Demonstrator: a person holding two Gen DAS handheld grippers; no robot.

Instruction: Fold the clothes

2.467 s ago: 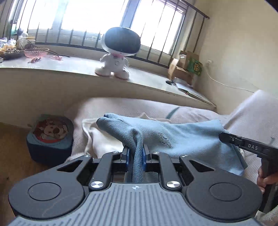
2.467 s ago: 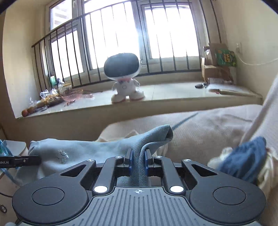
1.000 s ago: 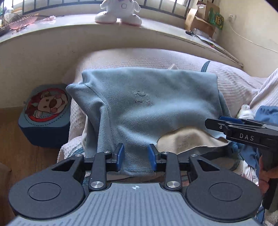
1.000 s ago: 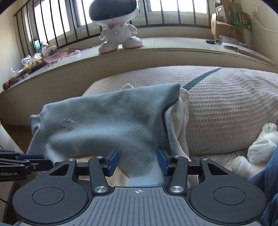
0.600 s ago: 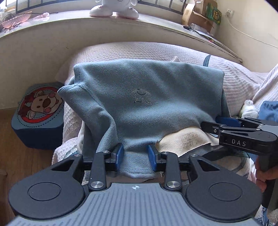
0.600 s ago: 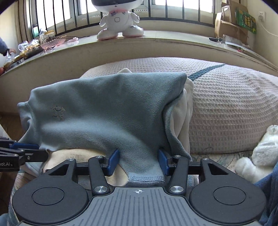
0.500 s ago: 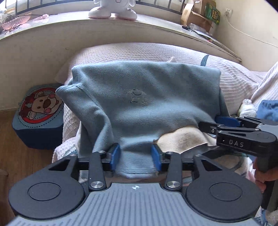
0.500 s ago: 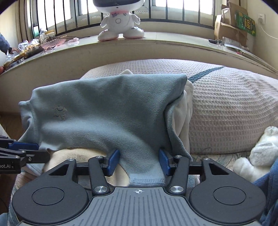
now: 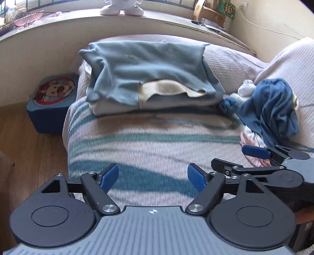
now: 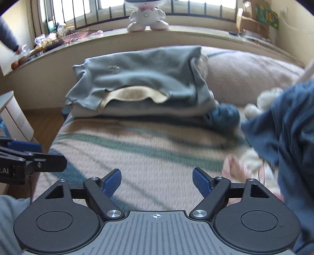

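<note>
A light blue fleece garment (image 9: 145, 66) (image 10: 141, 78) lies folded on top of a stack of folded clothes at the far end of the striped bed (image 9: 149, 141); a cream layer (image 9: 166, 89) shows under its front hem. My left gripper (image 9: 153, 176) is well back from the stack over the striped cover, its jaws opening, nothing between them. My right gripper (image 10: 157, 181) is likewise pulled back, jaws opening and empty. Each gripper shows at the edge of the other's view. A dark blue garment (image 9: 274, 106) (image 10: 288, 125) lies crumpled to the right.
A white stuffed toy (image 9: 245, 88) lies beside the dark blue heap. A pillow (image 10: 245, 72) sits behind the stack. A white robot figure (image 10: 147, 15) and a cardboard box (image 10: 253, 23) stand on the window ledge. A blue cartoon stool (image 9: 53, 102) is on the floor to the left.
Both grippers let go of the light blue garment's hem, opened wide and drew back from the stack. The garment now rests folded on the pile.
</note>
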